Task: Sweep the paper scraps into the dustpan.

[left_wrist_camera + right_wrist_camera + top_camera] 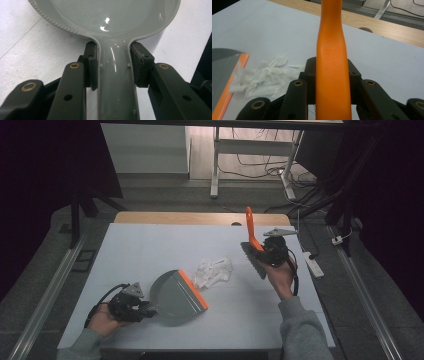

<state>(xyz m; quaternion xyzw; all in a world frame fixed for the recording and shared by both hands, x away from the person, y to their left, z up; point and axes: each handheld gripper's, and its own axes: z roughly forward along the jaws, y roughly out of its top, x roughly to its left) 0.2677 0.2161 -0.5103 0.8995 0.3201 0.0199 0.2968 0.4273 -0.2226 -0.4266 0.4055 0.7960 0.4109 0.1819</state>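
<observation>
Nearest the front edge of the tabletop, toward its left corner, the left gripper lies low with its jaws clamped on the handle of a grey dustpan. In the left gripper view the pads press both sides of that handle. An orange lip runs along the pan's mouth, which faces a heap of white paper scraps just beside it, near the middle of the tabletop. Over by the right edge, the right gripper is raised off the surface, its jaws closed tight on the orange handle of a brush, bristles pointing down and toward the scraps.
</observation>
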